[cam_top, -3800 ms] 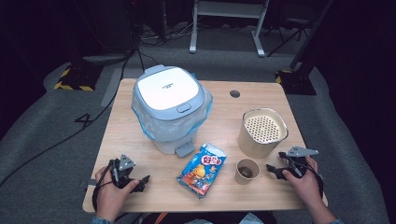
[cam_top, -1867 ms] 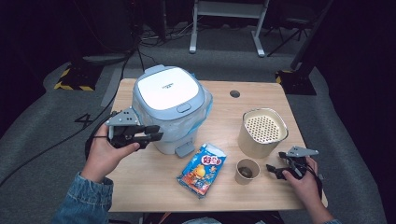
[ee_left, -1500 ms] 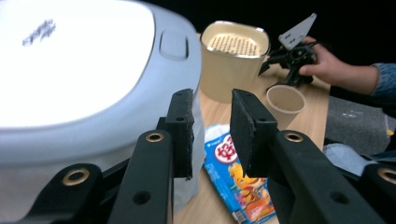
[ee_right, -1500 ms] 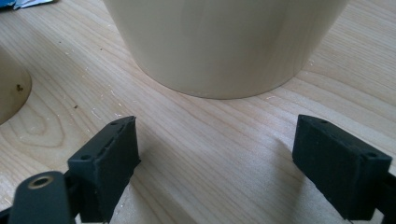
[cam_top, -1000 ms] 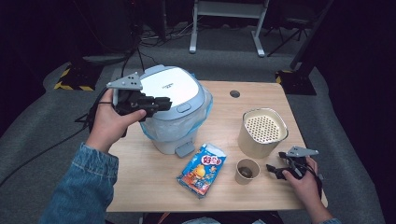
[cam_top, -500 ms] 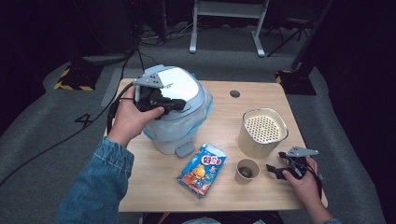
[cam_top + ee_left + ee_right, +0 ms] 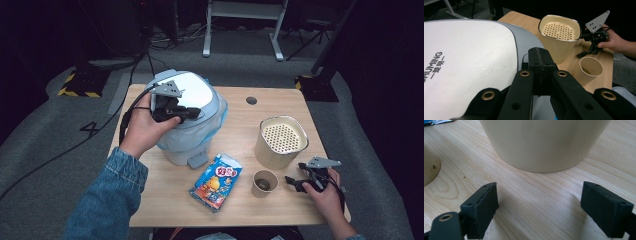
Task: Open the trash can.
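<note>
You had your left gripper (image 7: pixel 192 113) pressed together with nothing in it, hovering over the bin lid (image 7: pixel 192 92) at the table's (image 7: pixel 280 107) back left, right gripper (image 7: pixel 296 183) spread by the paper cup (image 7: pixel 265 183), so next you'd probably need to press down.

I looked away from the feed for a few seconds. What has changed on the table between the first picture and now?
The left gripper left the table's near-left edge, travelled up and forward, and now sits over the lid of the white bin; its jaws have just been closing and are shut with nothing between them. The right gripper, snack packet, paper cup and cream container stayed put.
</note>
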